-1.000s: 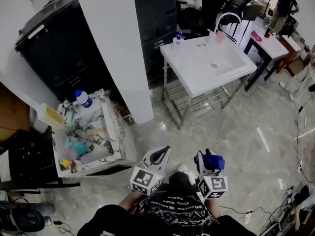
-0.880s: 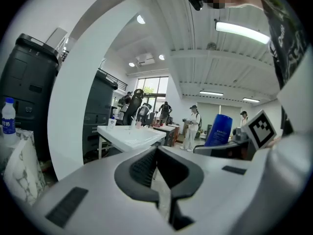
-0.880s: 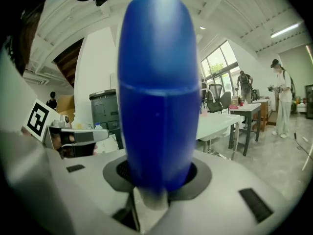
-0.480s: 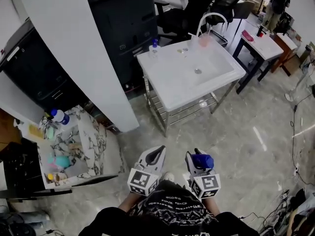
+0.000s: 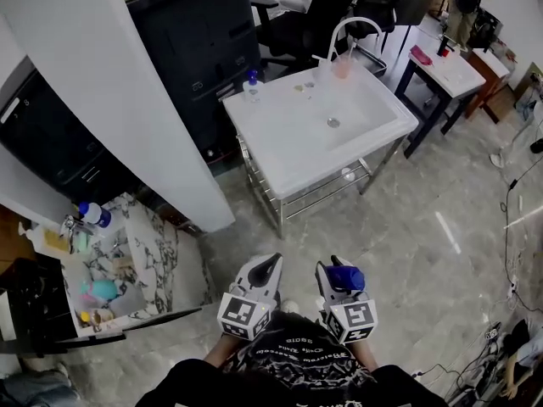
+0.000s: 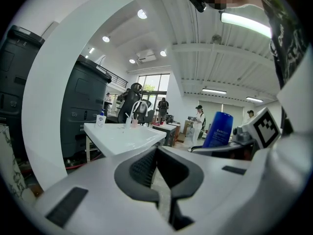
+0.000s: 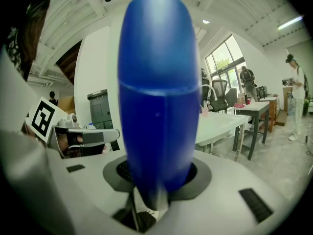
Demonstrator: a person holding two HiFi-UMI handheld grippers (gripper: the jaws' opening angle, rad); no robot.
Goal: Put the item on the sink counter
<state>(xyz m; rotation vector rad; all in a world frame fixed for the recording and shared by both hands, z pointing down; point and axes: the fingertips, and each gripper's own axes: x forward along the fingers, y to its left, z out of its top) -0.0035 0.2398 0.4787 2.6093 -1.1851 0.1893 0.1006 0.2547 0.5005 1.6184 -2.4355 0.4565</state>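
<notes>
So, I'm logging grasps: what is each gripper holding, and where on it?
The right gripper clamps a blue bottle by its lower end. The left gripper holds nothing, its fingers together.

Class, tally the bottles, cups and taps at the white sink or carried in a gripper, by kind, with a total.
Bottles: 2, the blue bottle being carried and the small bottle on the sink
Cups: 1, the pink cup
Taps: 1, the tap
Total: 4
</notes>
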